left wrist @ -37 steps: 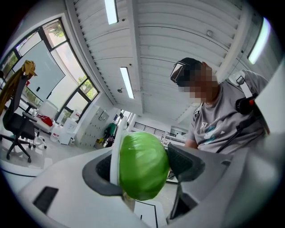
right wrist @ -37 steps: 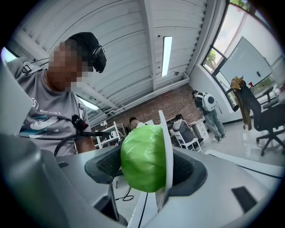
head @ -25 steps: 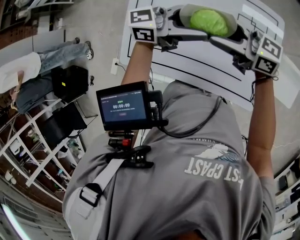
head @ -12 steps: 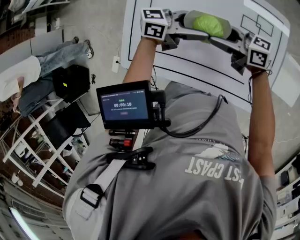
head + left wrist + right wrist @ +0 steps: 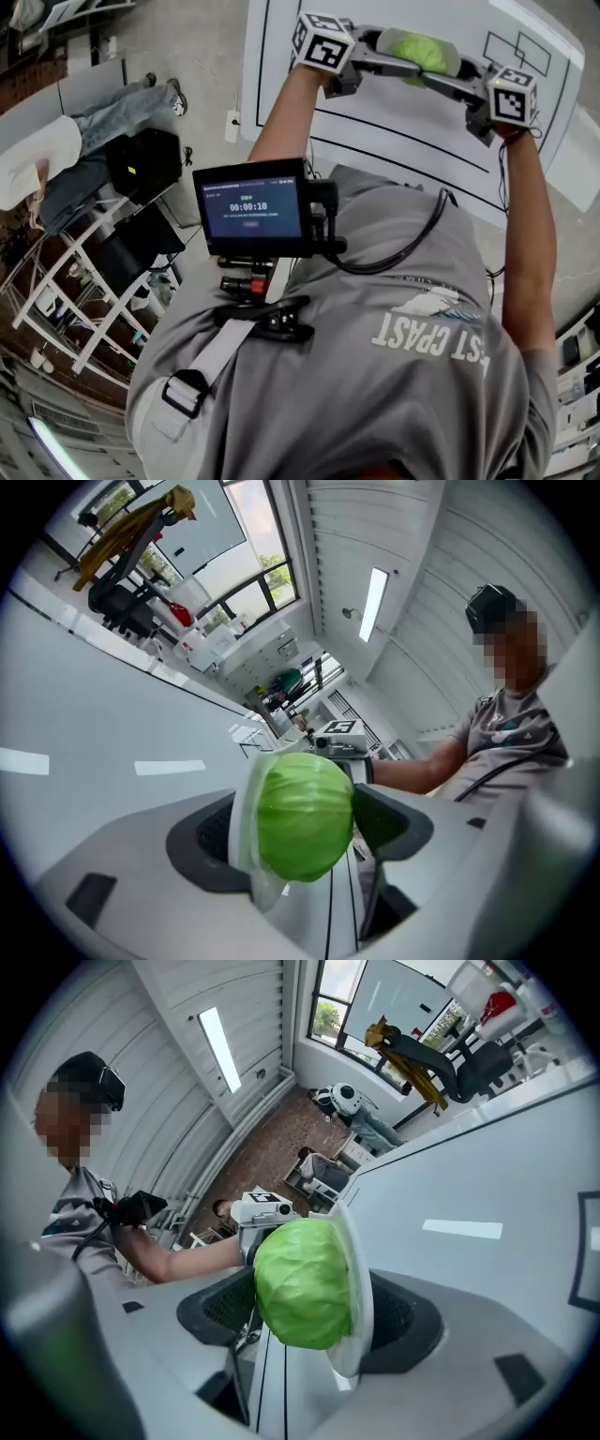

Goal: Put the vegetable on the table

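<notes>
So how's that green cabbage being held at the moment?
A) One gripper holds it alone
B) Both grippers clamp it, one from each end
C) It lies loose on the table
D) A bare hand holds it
B: the cabbage, backed by a white dish, sits pressed between the jaws of the left gripper and also of the right gripper, which face each other.

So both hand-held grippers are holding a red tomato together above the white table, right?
Not quite: it is a green cabbage, not a red tomato, with a white dish against one side. The left gripper view shows it clearly between the jaws. The rest stands: the left hand-held gripper and the right hand-held gripper hold it together above the white table.
</notes>
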### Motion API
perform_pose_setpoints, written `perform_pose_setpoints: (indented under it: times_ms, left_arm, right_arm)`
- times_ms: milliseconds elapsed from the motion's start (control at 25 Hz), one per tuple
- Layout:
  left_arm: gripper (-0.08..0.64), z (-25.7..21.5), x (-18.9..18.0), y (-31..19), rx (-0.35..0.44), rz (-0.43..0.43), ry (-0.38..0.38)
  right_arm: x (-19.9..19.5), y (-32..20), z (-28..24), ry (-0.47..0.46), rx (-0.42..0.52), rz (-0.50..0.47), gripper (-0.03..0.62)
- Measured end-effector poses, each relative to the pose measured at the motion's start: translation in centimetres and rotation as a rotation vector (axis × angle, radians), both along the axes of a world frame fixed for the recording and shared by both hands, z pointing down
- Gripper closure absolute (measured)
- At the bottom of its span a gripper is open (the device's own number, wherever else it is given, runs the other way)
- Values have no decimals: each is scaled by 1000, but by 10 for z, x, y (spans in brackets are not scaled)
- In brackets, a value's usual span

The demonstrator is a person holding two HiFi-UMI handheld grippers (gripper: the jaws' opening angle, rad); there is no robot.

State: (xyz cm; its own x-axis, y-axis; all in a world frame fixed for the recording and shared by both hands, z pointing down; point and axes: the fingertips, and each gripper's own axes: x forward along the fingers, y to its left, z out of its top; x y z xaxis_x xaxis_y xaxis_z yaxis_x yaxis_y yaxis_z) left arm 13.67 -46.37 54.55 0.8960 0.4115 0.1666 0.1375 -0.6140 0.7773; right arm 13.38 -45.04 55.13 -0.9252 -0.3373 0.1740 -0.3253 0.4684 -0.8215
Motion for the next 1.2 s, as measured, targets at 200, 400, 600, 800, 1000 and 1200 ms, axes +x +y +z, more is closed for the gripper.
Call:
perform_pose_setpoints:
  times_ms: [200, 400, 600, 800, 1000, 1200]
  left_arm:
    - [218, 23, -7, 9, 21, 34, -91]
    - [218, 26, -4, 3, 22, 8, -110]
    - [216, 29, 7, -11, 44, -1, -151]
    - [209, 36, 3, -13, 24, -30, -182]
    - [180, 53, -4, -17, -9, -73, -271]
    - [166, 64, -8, -30, -11, -152, -353]
  right_arm:
    - [-4, 12, 25, 104, -36, -52, 279]
    - [1, 8, 29, 89, -99, -27, 278]
    - [16, -4, 35, 133, -135, -22, 272]
    - [14, -6, 38, 113, -187, 5, 268]
    - [16, -3, 51, 159, -314, 43, 265]
    - [24, -10, 60, 185, -379, 130, 261]
